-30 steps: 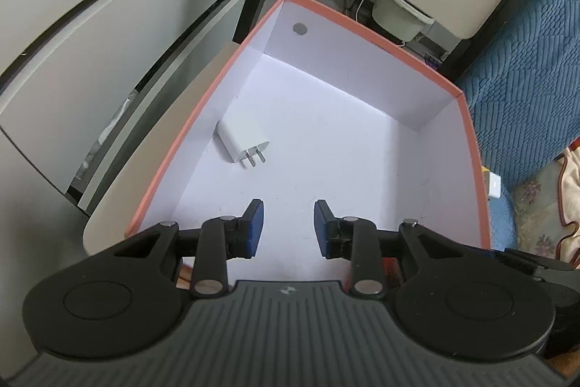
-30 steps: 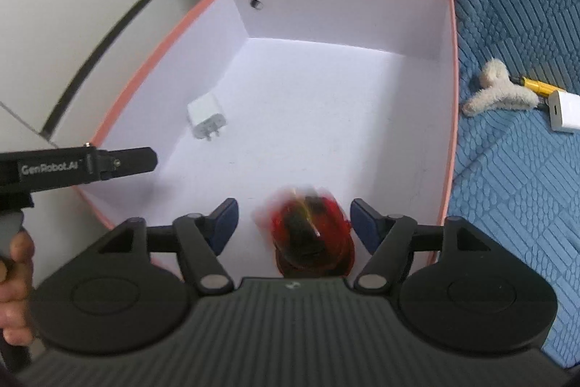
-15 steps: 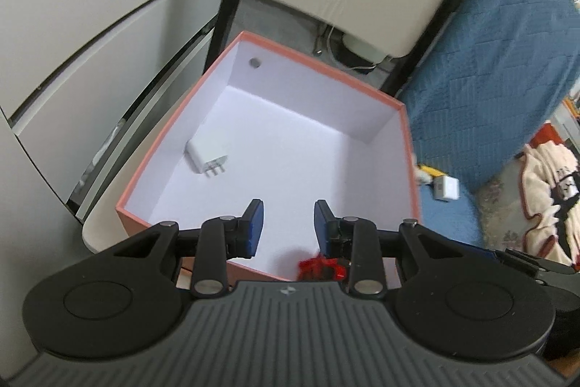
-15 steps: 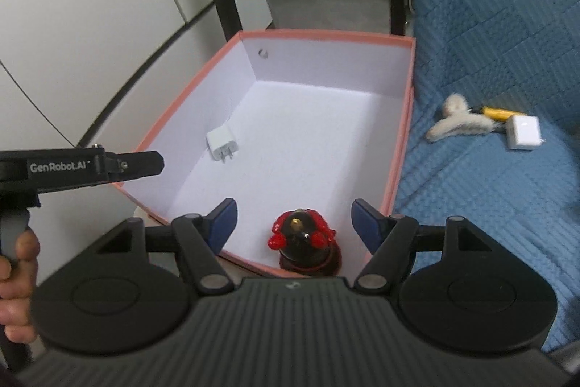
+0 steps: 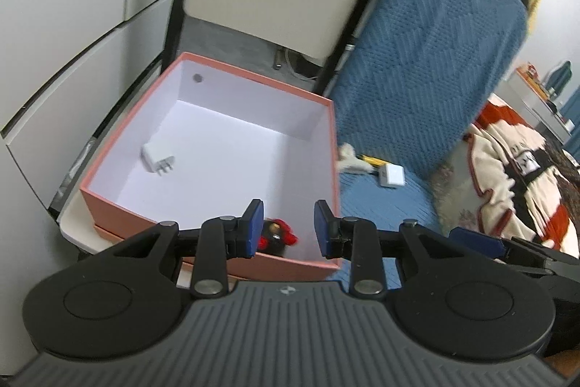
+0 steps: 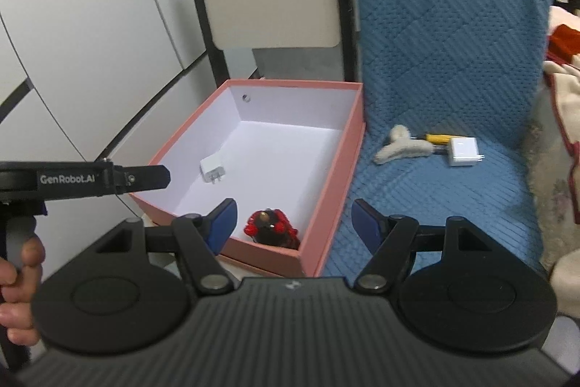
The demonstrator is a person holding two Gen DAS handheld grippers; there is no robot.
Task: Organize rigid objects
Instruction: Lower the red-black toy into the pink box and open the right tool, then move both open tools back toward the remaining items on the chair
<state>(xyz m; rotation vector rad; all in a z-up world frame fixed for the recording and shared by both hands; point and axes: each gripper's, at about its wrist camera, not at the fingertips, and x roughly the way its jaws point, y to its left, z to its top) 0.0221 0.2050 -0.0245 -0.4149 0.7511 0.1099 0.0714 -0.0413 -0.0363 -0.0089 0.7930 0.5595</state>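
left gripper [image 5: 286,229] fingers parted, empty | right gripper [image 6: 293,223] likewise | right-wrist view alone: hand [image 6: 16,281], possibly gripping a handle

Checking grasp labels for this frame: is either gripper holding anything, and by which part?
Nothing is held. The left gripper and right gripper are both open and empty; the red-and-black toy sits in the pink box.

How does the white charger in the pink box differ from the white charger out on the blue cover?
The charger in the box lies on the pink box floor; the charger on the blue cover lies outside beside a fuzzy clip. The boxed one looks smaller and narrower, the outside one squarer. Both are white with prongs.
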